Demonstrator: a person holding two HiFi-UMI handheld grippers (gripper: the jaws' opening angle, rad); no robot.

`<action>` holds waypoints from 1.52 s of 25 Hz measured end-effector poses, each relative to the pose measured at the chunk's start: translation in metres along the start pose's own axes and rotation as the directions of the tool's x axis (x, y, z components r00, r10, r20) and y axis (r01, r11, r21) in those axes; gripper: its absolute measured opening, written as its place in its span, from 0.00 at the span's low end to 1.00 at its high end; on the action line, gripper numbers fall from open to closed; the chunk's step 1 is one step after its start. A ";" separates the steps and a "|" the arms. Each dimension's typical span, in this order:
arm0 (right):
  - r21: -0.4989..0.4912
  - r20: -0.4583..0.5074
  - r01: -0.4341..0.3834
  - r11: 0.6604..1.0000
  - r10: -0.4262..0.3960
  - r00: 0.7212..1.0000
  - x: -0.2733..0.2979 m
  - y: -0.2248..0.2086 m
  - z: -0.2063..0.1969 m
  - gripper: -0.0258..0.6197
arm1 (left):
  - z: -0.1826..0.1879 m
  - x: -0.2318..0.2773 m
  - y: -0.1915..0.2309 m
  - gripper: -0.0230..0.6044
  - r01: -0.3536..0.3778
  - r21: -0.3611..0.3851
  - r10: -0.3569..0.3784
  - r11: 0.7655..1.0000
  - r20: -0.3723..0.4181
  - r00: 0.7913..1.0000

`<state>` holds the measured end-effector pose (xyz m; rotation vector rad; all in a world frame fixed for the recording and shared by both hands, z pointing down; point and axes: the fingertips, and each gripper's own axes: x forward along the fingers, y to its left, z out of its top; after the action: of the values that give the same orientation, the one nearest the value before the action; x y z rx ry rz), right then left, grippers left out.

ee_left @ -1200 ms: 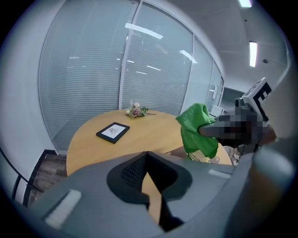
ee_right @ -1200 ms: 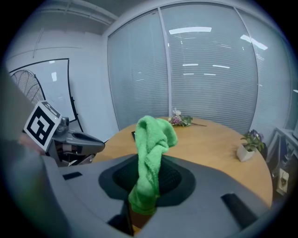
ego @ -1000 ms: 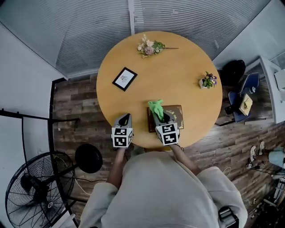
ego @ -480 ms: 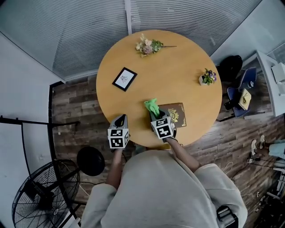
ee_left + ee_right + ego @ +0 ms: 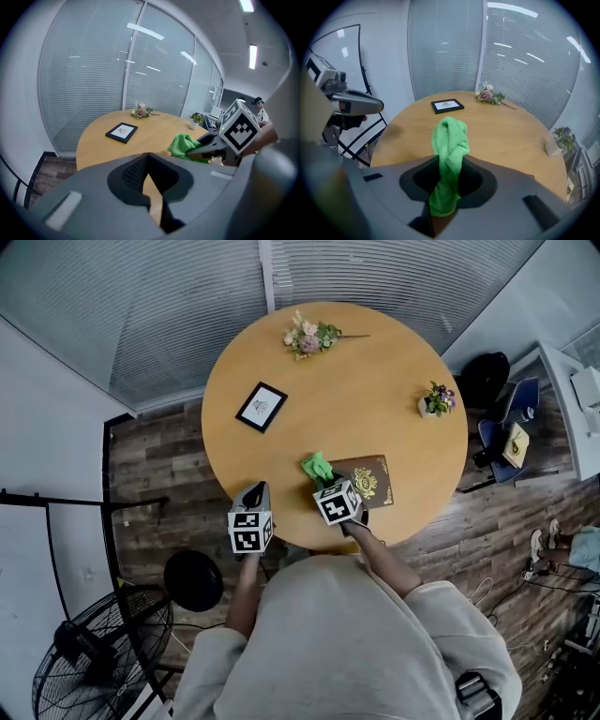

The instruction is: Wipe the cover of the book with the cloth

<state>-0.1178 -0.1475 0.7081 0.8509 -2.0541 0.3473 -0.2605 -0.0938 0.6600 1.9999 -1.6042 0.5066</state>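
Observation:
A brown book [image 5: 371,480] with a gold emblem lies near the front edge of the round wooden table [image 5: 356,399]. My right gripper [image 5: 325,483] is shut on a green cloth [image 5: 317,466], which bunches up past the jaws at the book's left edge. In the right gripper view the cloth [image 5: 449,140] stands up from between the right gripper's [image 5: 448,164] jaws. My left gripper [image 5: 256,495] hovers at the table's front left edge, left of the book. In its own view the left gripper [image 5: 148,155] is shut with nothing in it, and the cloth [image 5: 183,144] shows to the right.
A black picture frame [image 5: 262,406] lies at the table's left. A flower sprig [image 5: 307,336] is at the far edge, and a small potted plant [image 5: 434,405] at the right. On the floor stand a fan [image 5: 94,662], a black stool [image 5: 193,579] and a chair [image 5: 506,442].
My right gripper has carried the cloth leftward across the book, from over its left part to its left edge; more of the cover now shows. The left gripper has barely moved.

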 end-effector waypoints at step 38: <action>0.111 -0.039 0.059 0.992 -0.055 0.998 -0.016 -0.083 -0.040 0.19 | 0.023 0.049 -0.063 0.05 0.076 0.060 -0.075 0.995 -0.026 0.997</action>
<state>-0.0304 -0.1798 0.7134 0.9623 -1.9878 0.4467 -0.1884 -0.1356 0.6600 2.0830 -1.5091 0.5548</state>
